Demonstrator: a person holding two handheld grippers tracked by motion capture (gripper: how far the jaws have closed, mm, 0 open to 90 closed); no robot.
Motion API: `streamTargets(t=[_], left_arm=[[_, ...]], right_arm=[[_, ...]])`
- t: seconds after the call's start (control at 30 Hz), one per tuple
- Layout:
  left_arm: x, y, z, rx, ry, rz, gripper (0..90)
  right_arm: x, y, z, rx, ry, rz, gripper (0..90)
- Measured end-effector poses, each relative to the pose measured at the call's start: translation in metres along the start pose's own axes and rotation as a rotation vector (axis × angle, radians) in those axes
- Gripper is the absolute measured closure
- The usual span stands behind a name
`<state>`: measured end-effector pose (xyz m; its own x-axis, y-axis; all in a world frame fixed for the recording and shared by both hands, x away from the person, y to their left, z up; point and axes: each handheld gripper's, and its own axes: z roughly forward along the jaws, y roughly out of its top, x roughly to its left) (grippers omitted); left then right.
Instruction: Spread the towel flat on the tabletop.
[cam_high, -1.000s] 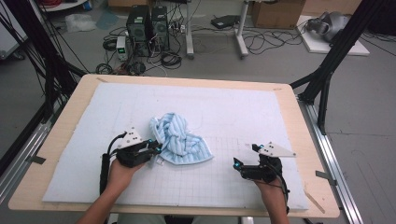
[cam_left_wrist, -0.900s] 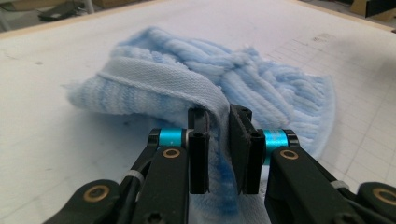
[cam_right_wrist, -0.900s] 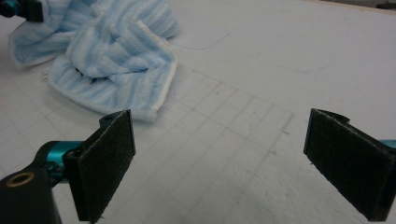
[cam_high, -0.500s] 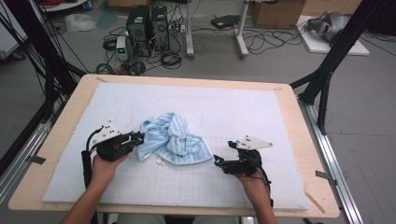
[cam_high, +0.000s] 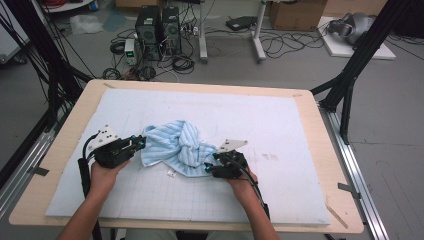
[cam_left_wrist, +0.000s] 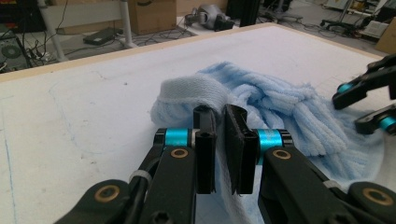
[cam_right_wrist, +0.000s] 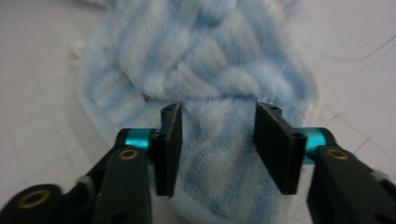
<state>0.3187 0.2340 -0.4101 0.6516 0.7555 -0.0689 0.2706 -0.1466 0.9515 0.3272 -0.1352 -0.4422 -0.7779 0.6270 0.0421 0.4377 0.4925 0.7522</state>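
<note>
- At the near edge of the desk (cam_high: 320, 107), two forearms come in, each hand carrying tongs.
- Left tongs (cam_high: 139, 144) point right at the towel's (cam_high: 177, 145) left edge; in the left gripper view the left tongs (cam_left_wrist: 219, 140) are clenched on a thin fold of the towel (cam_left_wrist: 280, 105), with only a narrow slit between the jaws.
- Right tongs (cam_high: 207, 167) sit at the towel's lower right edge, pointing left; in the right gripper view the right tongs (cam_right_wrist: 217, 140) are spread wide, released, with the towel (cam_right_wrist: 205, 60) lying between and beyond the jaws. Whether the pads touch the cloth I cannot tell.
- Light blue striped towel lies crumpled in a heap on the white mat (cam_high: 250, 115), a little left of the desk's middle, between the two tongs.
- Beyond the desk, the floor holds computer towers (cam_high: 157, 25), cables and boxes.
</note>
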Motion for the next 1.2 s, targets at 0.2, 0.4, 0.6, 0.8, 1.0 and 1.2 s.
streamTargets(t=[0.2, 0.4, 0.6, 0.8, 1.0, 1.2], left_arm=[[0.002, -0.001, -0.002, -0.005, 0.006, -0.003, 82.2], [0.006, -0.002, -0.004, -0.008, 0.014, -0.015, 82.2], [0.01, -0.003, -0.006, -0.013, 0.026, -0.027, 82.2], [0.01, -0.003, -0.006, -0.011, 0.027, -0.024, 82.2], [0.01, -0.004, -0.006, -0.002, 0.031, -0.023, 82.1], [0.011, -0.004, -0.006, -0.003, 0.032, -0.025, 82.0]], right_arm=[[0.004, -0.002, -0.001, 0.054, 0.017, 0.018, 79.9], [0.011, -0.012, -0.015, 0.087, 0.093, -0.016, 83.1], [0.021, -0.032, -0.039, 0.111, 0.185, -0.048, 83.4], [0.029, -0.048, -0.06, 0.134, 0.233, -0.076, 83.2], [0.027, -0.04, -0.067, 0.054, 0.212, -0.056, 61.9], [0.018, 0.008, -0.048, -0.088, 0.117, -0.045, 45.4]])
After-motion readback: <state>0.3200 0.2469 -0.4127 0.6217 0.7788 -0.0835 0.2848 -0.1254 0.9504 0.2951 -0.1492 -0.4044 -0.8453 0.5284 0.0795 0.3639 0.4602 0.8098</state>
